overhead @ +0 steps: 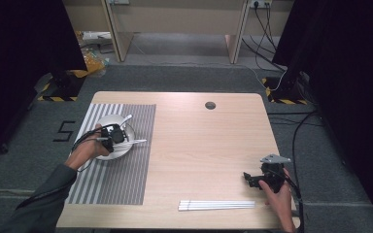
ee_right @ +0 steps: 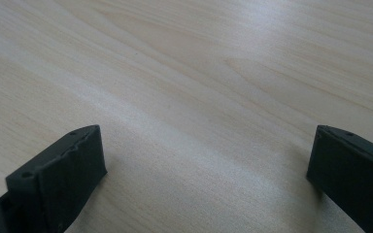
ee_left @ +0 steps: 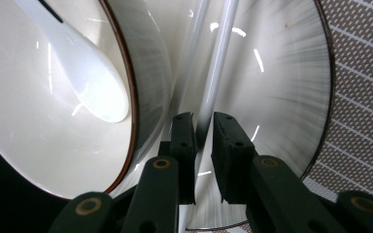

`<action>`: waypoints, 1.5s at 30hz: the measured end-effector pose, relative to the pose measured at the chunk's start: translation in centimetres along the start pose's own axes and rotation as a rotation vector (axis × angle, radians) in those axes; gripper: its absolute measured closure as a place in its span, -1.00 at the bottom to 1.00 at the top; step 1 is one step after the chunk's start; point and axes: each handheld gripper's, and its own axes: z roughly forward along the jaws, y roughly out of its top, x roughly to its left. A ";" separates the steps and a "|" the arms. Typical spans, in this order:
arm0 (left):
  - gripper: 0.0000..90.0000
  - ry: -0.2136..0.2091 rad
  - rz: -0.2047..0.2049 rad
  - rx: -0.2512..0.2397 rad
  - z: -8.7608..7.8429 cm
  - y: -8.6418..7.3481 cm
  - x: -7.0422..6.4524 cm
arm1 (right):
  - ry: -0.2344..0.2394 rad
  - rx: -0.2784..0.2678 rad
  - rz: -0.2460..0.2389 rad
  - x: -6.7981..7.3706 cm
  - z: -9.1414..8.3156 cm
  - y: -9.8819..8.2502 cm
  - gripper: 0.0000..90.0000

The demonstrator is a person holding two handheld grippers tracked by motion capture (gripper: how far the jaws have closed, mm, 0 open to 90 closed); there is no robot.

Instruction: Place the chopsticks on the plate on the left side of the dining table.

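High view: my left tongs [overhead: 118, 136] sit over the plate [overhead: 126, 148], which lies on the striped placemat [overhead: 121, 179] at about nine o'clock on the tabletop [overhead: 199, 145]. A white bowl [overhead: 108, 120] stands on the plate's far side with a white spoon [overhead: 126, 118] resting in it. A white chopstick [overhead: 138, 141] sticks out of the left tongs toward three o'clock.

Left gripper view: the left tongs [ee_left: 204, 131] are clamped on a white chopstick [ee_left: 218, 68], both pads against it. A second white stick [ee_left: 194, 53] runs just beside it at its eleven o'clock side; whether it is another chopstick or a reflection I cannot tell. The bowl [ee_left: 145, 97] and spoon [ee_left: 87, 82] lie at nine o'clock.

High view: my right tongs [overhead: 250, 178] rest near five o'clock on the tabletop, just above a row of white chopsticks [overhead: 216, 205].

Right gripper view: the right tongs [ee_right: 206, 165] stand wide apart over bare wood, nothing between them.
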 end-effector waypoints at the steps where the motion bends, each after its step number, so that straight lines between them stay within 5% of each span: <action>1: 0.75 0.004 0.001 0.004 0.0 -0.1 0.0 | 0.000 0.000 0.000 0.0 0.0 0.0 -0.99; 22: 0.48 0.021 -0.075 0.030 0.5 -1.9 0.9 | 0.000 0.000 0.000 0.0 0.0 0.0 -0.99; 45: 0.45 0.020 -0.130 0.043 1.2 -2.5 2.0 | 0.000 0.000 0.000 0.0 0.0 0.0 -0.99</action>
